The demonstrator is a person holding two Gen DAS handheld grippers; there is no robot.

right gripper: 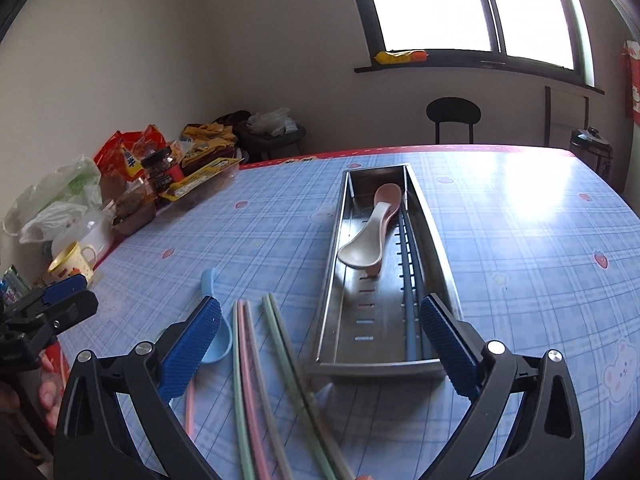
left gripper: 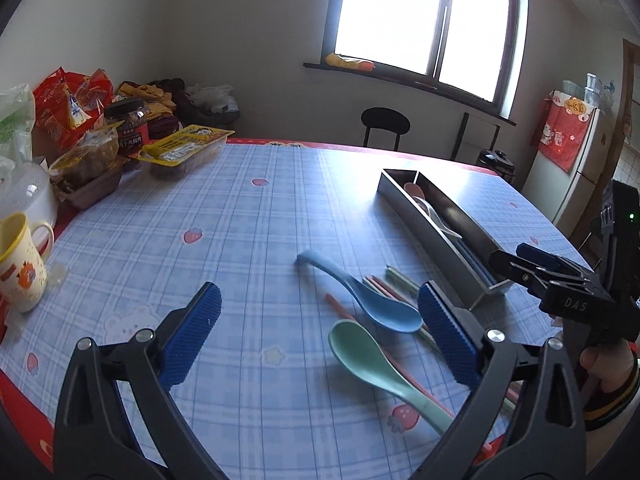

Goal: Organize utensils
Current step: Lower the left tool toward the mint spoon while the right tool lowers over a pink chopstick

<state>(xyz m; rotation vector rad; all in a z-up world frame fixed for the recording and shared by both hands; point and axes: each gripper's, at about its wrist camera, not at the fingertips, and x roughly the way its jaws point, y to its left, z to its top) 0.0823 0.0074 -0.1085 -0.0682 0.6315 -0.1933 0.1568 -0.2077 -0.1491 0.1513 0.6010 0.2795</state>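
A long steel tray (right gripper: 334, 272) (left gripper: 430, 224) lies on the checked tablecloth. It holds a white spoon (right gripper: 362, 246) over a pink spoon (right gripper: 390, 198), plus dark blue chopsticks (right gripper: 412, 292). On the cloth lie a blue spoon (left gripper: 376, 300) (right gripper: 208, 280), a green spoon (left gripper: 372, 356) and several pink and green chopsticks (right gripper: 260, 380) (left gripper: 384, 286). My left gripper (left gripper: 318, 336) is open, hovering just left of the two loose spoons, nothing between its fingers. My right gripper (right gripper: 320, 344) is open above the tray's near end and the chopsticks, also seen at the right edge of the left wrist view (left gripper: 532, 264).
Snack bags, a jar (left gripper: 130, 126) and food boxes crowd the table's left side, with a yellow-rimmed mug (left gripper: 20, 264) (right gripper: 72, 260) near the edge. A black chair (left gripper: 384, 122) stands beyond the table under the window. A fridge (left gripper: 576, 160) stands at the right.
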